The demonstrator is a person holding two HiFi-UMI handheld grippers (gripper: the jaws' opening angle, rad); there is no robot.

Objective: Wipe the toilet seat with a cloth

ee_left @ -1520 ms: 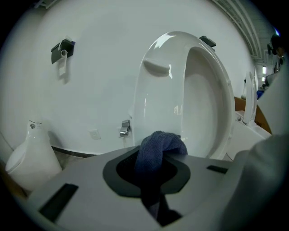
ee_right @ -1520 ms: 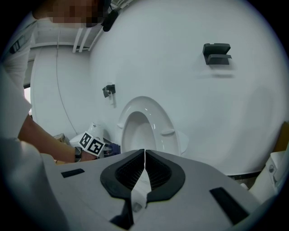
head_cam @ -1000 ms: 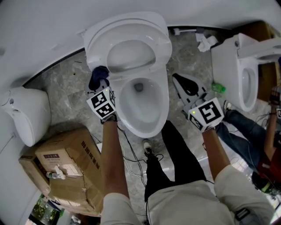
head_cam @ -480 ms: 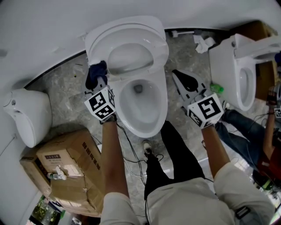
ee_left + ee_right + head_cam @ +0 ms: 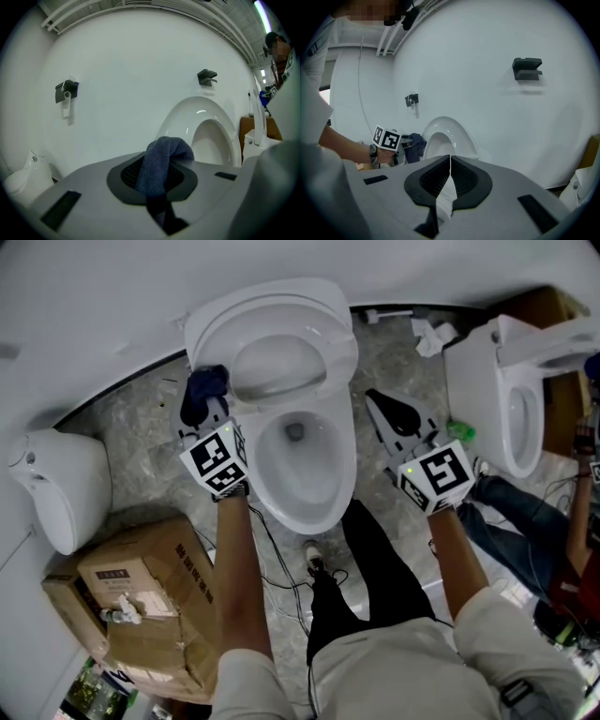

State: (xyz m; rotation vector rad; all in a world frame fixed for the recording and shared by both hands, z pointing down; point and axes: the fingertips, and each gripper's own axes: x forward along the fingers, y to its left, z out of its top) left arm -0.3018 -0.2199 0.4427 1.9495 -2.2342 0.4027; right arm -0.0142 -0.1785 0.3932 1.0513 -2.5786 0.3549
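A white toilet stands mid-frame with its seat (image 5: 272, 357) and lid tipped up over the open bowl (image 5: 300, 460). My left gripper (image 5: 208, 407) is shut on a dark blue cloth (image 5: 203, 390), held beside the left edge of the raised seat. In the left gripper view the cloth (image 5: 161, 161) bulges up between the jaws, with the upright seat (image 5: 229, 136) just behind it to the right. My right gripper (image 5: 380, 409) hovers to the right of the bowl. Its jaws are shut on nothing (image 5: 450, 164). From there I see the seat (image 5: 443, 136) and the cloth (image 5: 416, 145).
A second toilet (image 5: 511, 390) stands at the right, and another white fixture (image 5: 56, 479) at the left. A battered cardboard box (image 5: 141, 601) sits at the lower left. Crumpled paper (image 5: 436, 334) lies by the wall. Another person's legs (image 5: 525, 512) are at the right. Cables trail on the floor.
My left gripper has carried the cloth farther up along the left side of the raised seat. The right gripper has shifted only slightly.
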